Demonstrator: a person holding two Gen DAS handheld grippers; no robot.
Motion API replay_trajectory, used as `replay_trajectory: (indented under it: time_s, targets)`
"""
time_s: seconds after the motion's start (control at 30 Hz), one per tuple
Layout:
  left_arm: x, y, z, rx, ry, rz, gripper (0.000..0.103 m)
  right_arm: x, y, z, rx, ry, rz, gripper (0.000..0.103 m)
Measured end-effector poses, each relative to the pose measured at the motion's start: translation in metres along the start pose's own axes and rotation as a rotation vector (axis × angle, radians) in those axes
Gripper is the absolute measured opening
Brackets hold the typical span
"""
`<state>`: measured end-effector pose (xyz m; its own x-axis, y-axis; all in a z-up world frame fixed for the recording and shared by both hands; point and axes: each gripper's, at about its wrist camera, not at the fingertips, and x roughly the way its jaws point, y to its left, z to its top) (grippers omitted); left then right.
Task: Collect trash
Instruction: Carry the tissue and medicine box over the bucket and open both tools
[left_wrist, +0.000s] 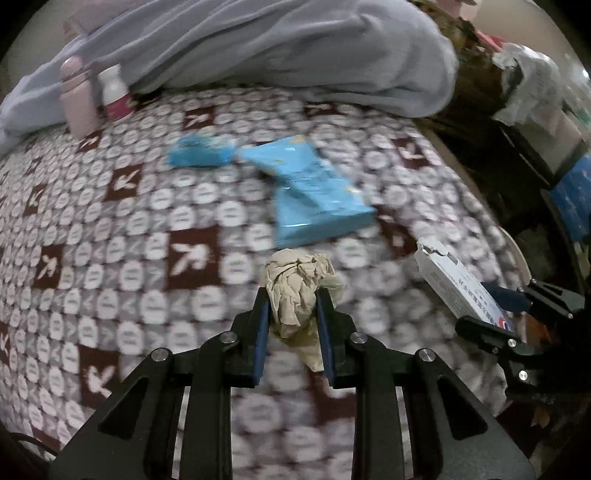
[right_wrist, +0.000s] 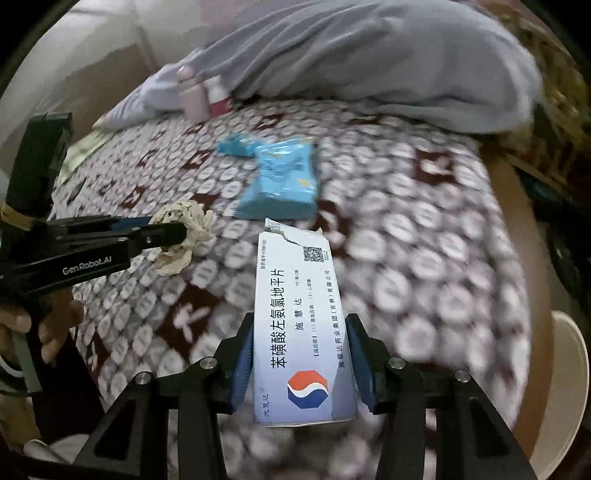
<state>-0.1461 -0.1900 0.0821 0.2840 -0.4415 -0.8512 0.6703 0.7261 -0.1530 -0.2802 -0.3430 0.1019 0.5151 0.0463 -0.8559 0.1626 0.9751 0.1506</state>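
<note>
tissue pinched between left gripper fingers; medicine box clamped between right gripper fingers.

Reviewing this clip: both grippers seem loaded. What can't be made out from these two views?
- Left wrist view: the blue packet print is lost to motion blur.
- Left wrist view: the medicine box is partly hidden by the right gripper.
- Right wrist view: the pink bottle label is too small and blurred.
- Both views: no bin appears.
- Crumpled paper in the left gripper: contents hidden.
</note>
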Motion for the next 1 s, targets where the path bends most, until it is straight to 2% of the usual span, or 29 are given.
replay_trajectory:
  time_s: [0.43, 0.63, 1.0]
  targets:
    - [-0.009, -0.092, 0.013, 0.125, -0.031, -0.084, 0.022, -0.056, -0.052, -0.022, 0.141, -0.116, -0.117, 0.046]
    - [-0.005, -0.128, 0.018, 0.172, -0.029, -0.116, 0.022, -0.072, -0.074, -0.031, 0.184, -0.138, -0.163, 0.046]
    - [0.009, -0.200, 0.029, 0.266, -0.023, -0.179, 0.022, -0.105, -0.140, -0.058, 0.324, -0.157, -0.268, 0.046]
